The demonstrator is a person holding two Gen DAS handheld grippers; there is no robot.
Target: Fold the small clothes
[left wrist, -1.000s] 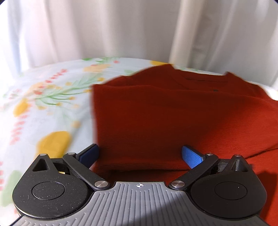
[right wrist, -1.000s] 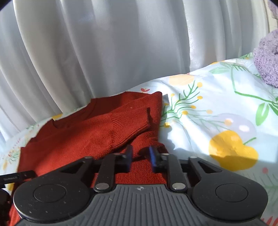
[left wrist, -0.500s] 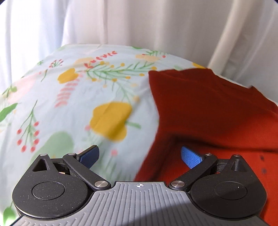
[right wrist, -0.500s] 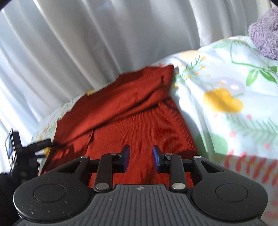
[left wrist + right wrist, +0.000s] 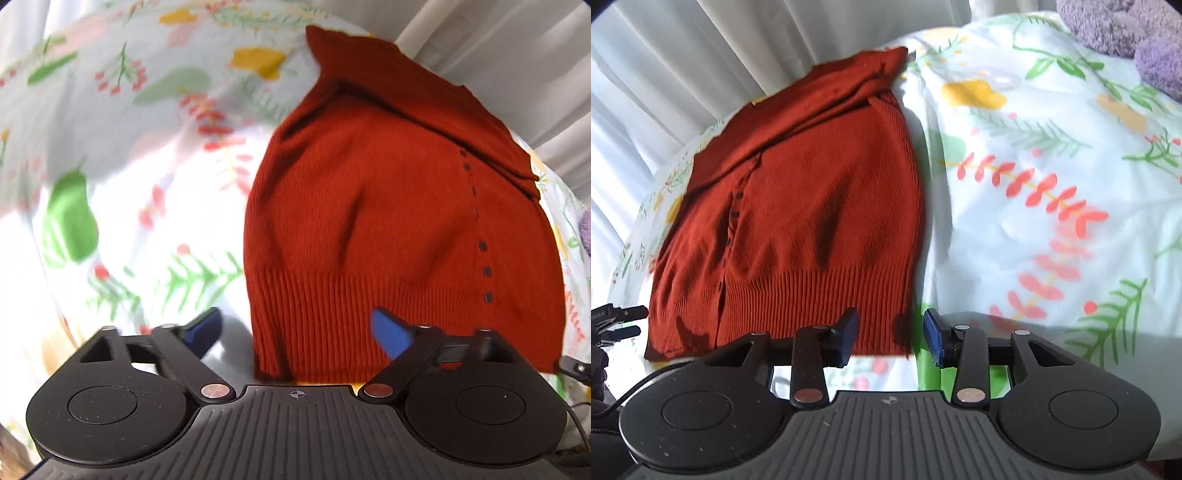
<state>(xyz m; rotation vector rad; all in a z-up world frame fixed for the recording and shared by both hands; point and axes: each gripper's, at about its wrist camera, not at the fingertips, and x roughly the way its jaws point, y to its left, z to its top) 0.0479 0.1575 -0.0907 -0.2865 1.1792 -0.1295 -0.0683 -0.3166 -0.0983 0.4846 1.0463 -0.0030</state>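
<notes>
A rust-red knit cardigan lies flat on a floral bedsheet, sleeves folded across its upper part, ribbed hem nearest me. It also shows in the right wrist view, with a row of dark buttons down its front. My left gripper is open and empty, its fingers straddling the hem's left corner. My right gripper is open and empty, its fingers straddling the hem's right corner.
White curtains hang behind the bed. A purple fluffy item lies at the far right on the floral sheet. The left gripper's tips show at the left edge of the right wrist view.
Both grippers have pulled back from the folded sleeves near the collar to the ribbed hem. The right gripper's fingers have opened wider. The left stayed open.
</notes>
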